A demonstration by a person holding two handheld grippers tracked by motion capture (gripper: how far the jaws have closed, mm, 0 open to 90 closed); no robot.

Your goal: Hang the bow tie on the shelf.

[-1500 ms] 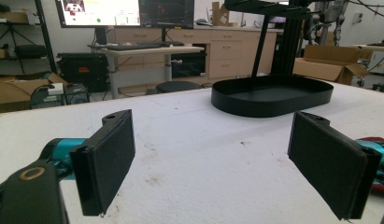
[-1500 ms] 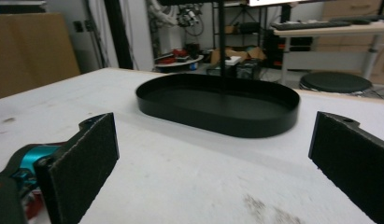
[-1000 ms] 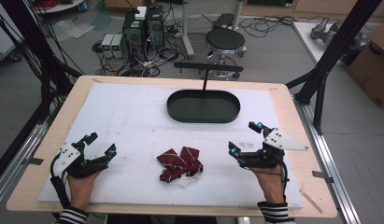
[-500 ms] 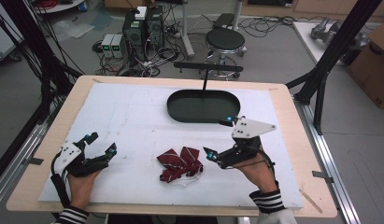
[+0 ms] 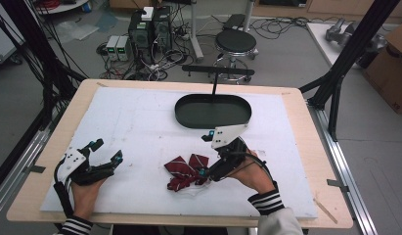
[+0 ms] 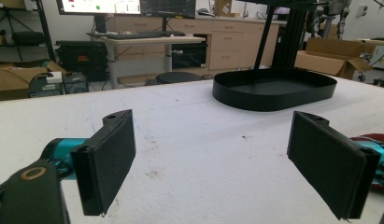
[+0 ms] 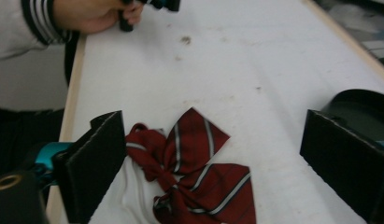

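Observation:
A dark red striped bow tie [image 5: 185,171] lies on the white mat [image 5: 140,122] near the front middle, with a white strap under it. My right gripper [image 5: 206,152] hangs over the tie's right end. Its jaws have just been closing a little. In the right gripper view the bow tie [image 7: 199,172] lies between the wide-apart pads [image 7: 98,158], which do not press on it; the right gripper [image 7: 213,140] is open. My left gripper [image 5: 107,149] rests at the front left, open and holding nothing. The left gripper [image 6: 215,126] looks toward the black tray [image 6: 273,98].
A black oval tray [image 5: 213,122] sits at the back middle of the mat, with a black stand behind it. The wooden table edge [image 5: 164,220] runs along the front. Black frame struts [image 5: 345,63] rise at both sides. A stool [image 5: 236,41] and computers stand on the floor beyond.
My right gripper has moved left across the mat, from the front right to the bow tie's right end. The left gripper has stayed in place.

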